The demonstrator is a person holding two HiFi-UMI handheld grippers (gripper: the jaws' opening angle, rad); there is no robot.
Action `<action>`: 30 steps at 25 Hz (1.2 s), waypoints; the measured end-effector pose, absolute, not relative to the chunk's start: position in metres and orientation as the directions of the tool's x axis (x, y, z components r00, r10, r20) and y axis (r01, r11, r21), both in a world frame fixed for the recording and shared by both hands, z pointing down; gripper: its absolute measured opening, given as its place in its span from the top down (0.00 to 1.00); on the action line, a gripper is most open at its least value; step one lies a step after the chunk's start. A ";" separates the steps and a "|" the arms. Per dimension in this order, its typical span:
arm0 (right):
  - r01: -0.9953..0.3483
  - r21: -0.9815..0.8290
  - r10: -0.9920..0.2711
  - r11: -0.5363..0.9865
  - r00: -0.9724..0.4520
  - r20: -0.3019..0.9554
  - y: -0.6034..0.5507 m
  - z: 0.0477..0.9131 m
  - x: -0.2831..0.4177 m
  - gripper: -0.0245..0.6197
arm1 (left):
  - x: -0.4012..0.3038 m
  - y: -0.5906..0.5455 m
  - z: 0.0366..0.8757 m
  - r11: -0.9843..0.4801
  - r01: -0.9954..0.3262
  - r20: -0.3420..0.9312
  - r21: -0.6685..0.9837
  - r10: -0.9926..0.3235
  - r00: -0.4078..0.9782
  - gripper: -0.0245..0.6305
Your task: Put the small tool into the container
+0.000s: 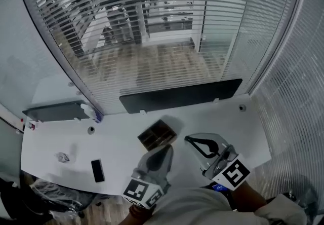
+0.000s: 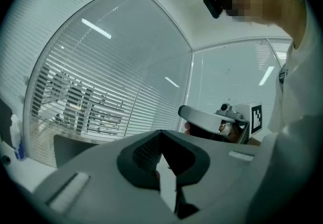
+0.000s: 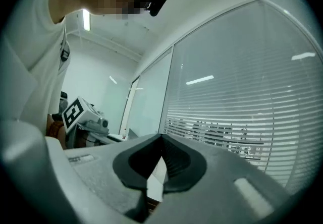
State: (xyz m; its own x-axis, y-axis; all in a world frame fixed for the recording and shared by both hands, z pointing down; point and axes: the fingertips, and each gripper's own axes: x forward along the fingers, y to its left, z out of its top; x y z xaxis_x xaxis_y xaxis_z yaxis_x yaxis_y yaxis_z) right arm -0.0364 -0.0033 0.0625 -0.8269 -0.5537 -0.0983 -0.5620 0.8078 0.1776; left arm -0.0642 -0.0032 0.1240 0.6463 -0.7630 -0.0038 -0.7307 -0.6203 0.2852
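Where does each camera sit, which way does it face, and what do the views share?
Head view: on the person's head, looking down at the table, the container, left gripper and right gripper; shirt at bottom.
Left gripper view: on the left gripper, facing along its shut jaws toward the blinds; right gripper and shirt at right.
Right gripper view: on the right gripper, along its shut jaws toward the blinds; left gripper at left.
Shared: both gripper views show the blinds and the head camera.
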 end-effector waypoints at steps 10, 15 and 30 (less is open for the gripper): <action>-0.646 0.050 -0.636 0.762 -0.761 -0.126 0.020 0.068 -0.013 0.96 | -0.036 0.019 0.108 -0.679 -0.685 -0.051 0.263 -0.719 0.693 0.96; -0.688 0.025 -0.680 0.726 -0.722 -0.125 0.025 0.077 0.002 0.96 | -0.027 0.024 0.107 -0.695 -0.674 -0.067 0.250 -0.707 0.704 0.96; -0.692 0.022 -0.683 0.722 -0.717 -0.140 0.026 0.090 0.014 0.96 | -0.018 0.022 0.122 -0.678 -0.694 -0.056 0.244 -0.724 0.687 0.96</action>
